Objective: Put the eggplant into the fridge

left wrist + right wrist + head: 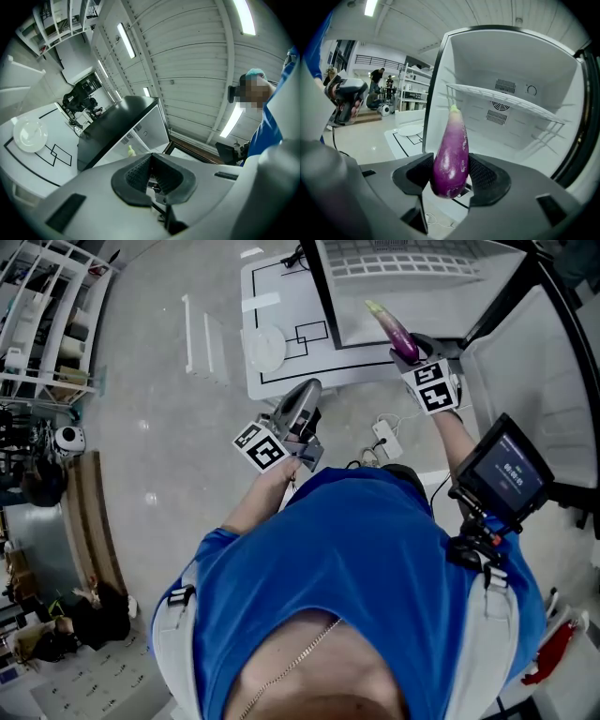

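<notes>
A purple eggplant [451, 157] with a green stem stands upright between the pads of my right gripper [451, 176], which is shut on its lower end. In the head view the eggplant [395, 330] points toward the open fridge [422, 287], just in front of its opening. The fridge interior [511, 79] is white, with a wire shelf [501, 103] across it. My left gripper [298, 409] hangs lower and to the left, away from the fridge, its jaws [152, 176] closed together with nothing between them.
A low white table [281, 334] with black outlines and a white plate [265, 348] stands left of the fridge. The fridge door [553, 409] hangs open at the right. A power strip and cables [384, 439] lie on the floor. White shelving [47, 324] is at far left.
</notes>
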`<state>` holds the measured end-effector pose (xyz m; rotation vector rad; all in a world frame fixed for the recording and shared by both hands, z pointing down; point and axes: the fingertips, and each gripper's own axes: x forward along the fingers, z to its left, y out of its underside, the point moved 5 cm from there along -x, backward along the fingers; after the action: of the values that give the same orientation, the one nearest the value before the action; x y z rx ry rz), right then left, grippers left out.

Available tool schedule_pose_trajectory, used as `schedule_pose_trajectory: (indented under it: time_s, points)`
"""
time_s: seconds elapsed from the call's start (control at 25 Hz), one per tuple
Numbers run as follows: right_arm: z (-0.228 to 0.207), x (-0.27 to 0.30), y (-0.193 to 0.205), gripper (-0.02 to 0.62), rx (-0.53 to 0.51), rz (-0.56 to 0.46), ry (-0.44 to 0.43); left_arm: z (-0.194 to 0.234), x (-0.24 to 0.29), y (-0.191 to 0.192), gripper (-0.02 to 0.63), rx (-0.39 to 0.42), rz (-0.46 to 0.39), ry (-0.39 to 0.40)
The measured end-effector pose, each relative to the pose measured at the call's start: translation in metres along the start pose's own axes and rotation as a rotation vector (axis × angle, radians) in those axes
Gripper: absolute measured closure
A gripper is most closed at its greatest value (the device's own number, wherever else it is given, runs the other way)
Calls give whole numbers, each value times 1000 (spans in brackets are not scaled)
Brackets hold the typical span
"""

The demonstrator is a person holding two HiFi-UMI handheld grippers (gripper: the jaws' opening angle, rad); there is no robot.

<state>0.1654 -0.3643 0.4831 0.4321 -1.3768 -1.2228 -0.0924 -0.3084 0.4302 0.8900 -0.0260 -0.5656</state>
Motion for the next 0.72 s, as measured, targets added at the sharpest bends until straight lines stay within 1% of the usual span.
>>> schedule_pose_trajectory:
  time_s: [0.4,0.6,0.72]
  points:
    - [-35,62,-1,357,-245,104,-25,17,13,-1,598,6,-33,-62]
    - [-56,112,7,357,-353,151,-52,43,27,1,598,15,-53,-96]
    - [-60,119,8,357,-411,182,-63,37,23,-2,598,19,-66,-111]
